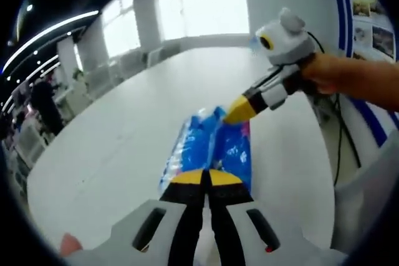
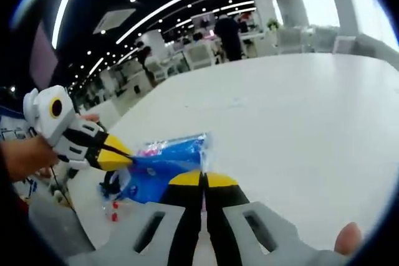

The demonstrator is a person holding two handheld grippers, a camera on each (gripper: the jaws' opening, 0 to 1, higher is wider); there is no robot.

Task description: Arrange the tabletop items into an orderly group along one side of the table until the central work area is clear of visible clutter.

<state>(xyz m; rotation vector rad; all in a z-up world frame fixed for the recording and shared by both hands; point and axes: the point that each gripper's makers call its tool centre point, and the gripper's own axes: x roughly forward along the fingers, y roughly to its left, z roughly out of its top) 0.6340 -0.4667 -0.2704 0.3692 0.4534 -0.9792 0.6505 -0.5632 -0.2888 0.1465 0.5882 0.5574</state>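
Left gripper [image 1: 206,177]: we see its jaws pressed together on the blue package's near edge.
Right gripper [image 2: 202,180]: jaws likewise clamped on it.
Blue package [image 1: 212,147]: on the white table [image 1: 112,147], between both grippers.

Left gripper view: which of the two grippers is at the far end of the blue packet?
The right gripper, entering from the right in a person's hand; the left gripper pinches the near end of the blue packet.
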